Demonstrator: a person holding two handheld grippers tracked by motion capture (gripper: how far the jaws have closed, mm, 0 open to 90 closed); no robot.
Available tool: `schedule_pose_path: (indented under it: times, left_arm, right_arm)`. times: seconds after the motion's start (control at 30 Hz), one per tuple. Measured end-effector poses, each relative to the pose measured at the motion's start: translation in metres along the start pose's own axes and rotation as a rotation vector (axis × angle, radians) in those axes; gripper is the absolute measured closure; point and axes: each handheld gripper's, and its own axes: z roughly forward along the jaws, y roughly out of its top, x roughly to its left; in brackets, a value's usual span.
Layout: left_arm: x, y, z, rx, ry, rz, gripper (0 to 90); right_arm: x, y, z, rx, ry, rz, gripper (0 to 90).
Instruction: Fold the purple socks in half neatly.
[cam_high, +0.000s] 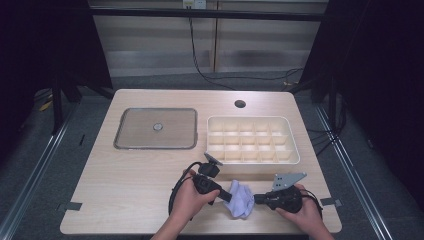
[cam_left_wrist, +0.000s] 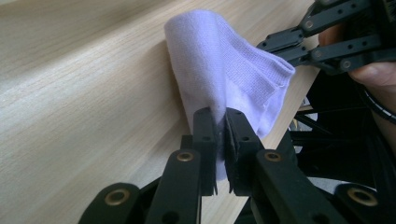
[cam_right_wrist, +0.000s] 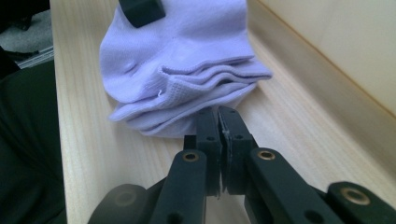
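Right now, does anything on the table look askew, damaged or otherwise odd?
Nothing stands out. The pale purple sock is bunched between the left tool and right tool, both pinching it. The divided tray and lid sit square and apart.

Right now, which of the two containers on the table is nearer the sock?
The white divided tray, at the right. Its front edge lies just beyond the pale purple sock, while the flat grey lidded box sits farther off to the left.

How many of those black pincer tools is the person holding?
2. The left gripper is clamped on the near-left edge of the pale purple sock; the right gripper is clamped on its right edge, near the table's front.
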Motion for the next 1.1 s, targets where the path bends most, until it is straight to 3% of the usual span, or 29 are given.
schedule_pose_path:
  times: [0.5,1.1]
  left_arm:
    - [-0.005,0.004,-0.005,-0.008,0.006,0.013,83.7]
    - [-0.023,0.011,0.007,0.009,-0.004,0.071,84.0]
  right_arm:
    - [0.005,0.003,0.002,0.004,0.046,-0.041,88.0]
    - [0.010,0.006,0.011,0.021,0.053,-0.048,88.0]
